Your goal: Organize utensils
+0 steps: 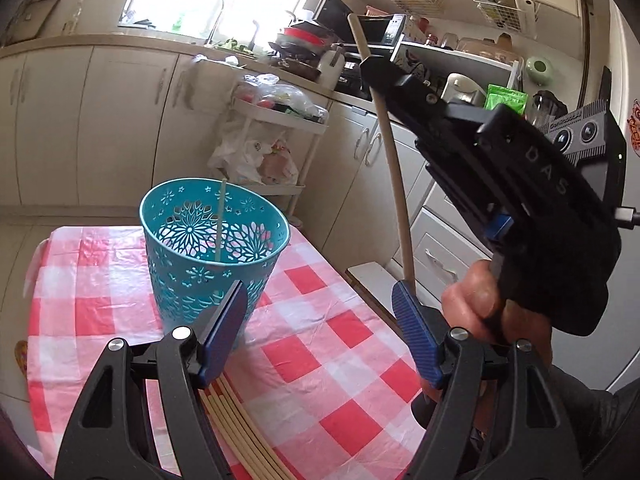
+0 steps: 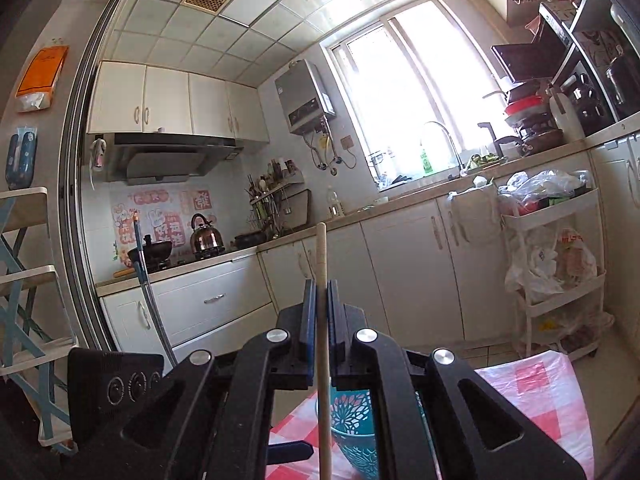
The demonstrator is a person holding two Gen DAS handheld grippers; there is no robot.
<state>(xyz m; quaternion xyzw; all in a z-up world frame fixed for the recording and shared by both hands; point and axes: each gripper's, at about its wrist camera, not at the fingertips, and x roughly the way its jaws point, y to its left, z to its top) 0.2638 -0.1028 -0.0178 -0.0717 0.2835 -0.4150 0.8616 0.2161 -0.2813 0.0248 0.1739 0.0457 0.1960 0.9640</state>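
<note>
A teal perforated holder point(image 1: 214, 248) stands on the red-and-white checked tablecloth point(image 1: 320, 352) with one chopstick point(image 1: 220, 220) leaning inside. My left gripper point(image 1: 320, 328) is open and empty, just in front of the holder, above several chopsticks point(image 1: 244, 436) lying on the cloth. My right gripper point(image 2: 319, 304) is shut on a long wooden stick point(image 2: 322, 320), held upright above the holder point(image 2: 354, 432). In the left wrist view the right gripper point(image 1: 370, 64) is raised at the right with the stick point(image 1: 396, 184) hanging down.
A white trolley point(image 1: 280, 120) with plastic bags stands behind the table. White cabinets point(image 1: 100, 120) and a worktop with a sink and pots run along the back. Drawers point(image 1: 436, 256) lie to the right of the table.
</note>
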